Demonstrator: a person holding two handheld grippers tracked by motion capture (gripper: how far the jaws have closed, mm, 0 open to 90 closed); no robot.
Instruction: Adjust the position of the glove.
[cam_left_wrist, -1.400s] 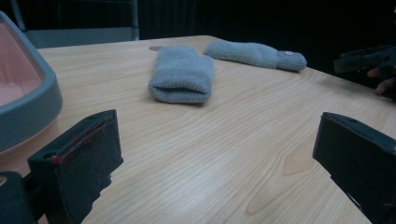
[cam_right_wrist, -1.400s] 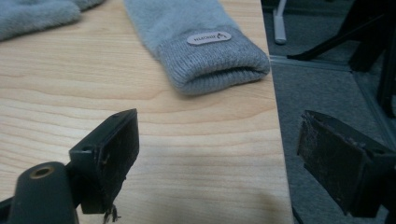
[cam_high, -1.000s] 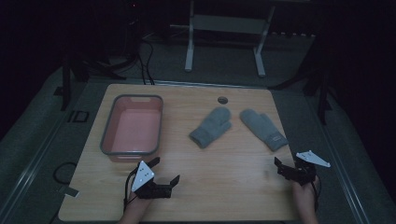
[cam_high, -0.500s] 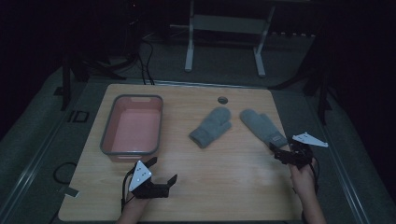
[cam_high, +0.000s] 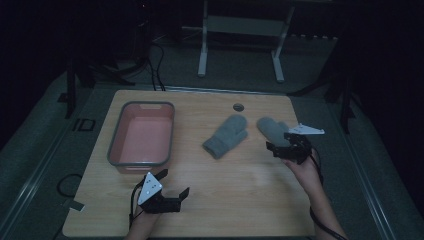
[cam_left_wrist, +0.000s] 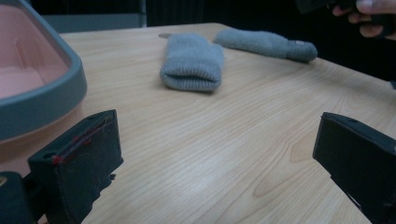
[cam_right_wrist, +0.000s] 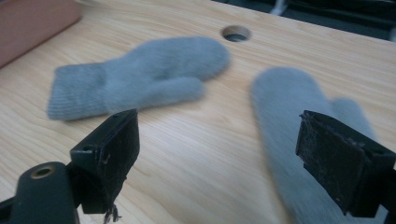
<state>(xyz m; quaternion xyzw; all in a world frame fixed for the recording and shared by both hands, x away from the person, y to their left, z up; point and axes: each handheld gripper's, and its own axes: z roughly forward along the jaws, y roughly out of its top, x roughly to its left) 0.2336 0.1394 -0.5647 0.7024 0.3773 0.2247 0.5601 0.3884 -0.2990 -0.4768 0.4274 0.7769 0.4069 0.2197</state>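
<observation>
The right gripper (cam_high: 286, 145), jaws spread wide and holding nothing, hovers at the near end of the right mitten (cam_high: 272, 129), which lies partly between its jaws in the right gripper view; the left mitten (cam_high: 226, 135) lies just beside it, near a hole (cam_high: 238, 107) in the table (cam_high: 240, 195). The left gripper (cam_high: 170, 186), also spread and holding nothing, sits near the front edge just beside the pink tub (cam_high: 142, 160), whose inside looks bare from above. The left gripper view adds the tub's grey rim (cam_left_wrist: 56, 100) close by its left jaw, with both mittens well beyond.
</observation>
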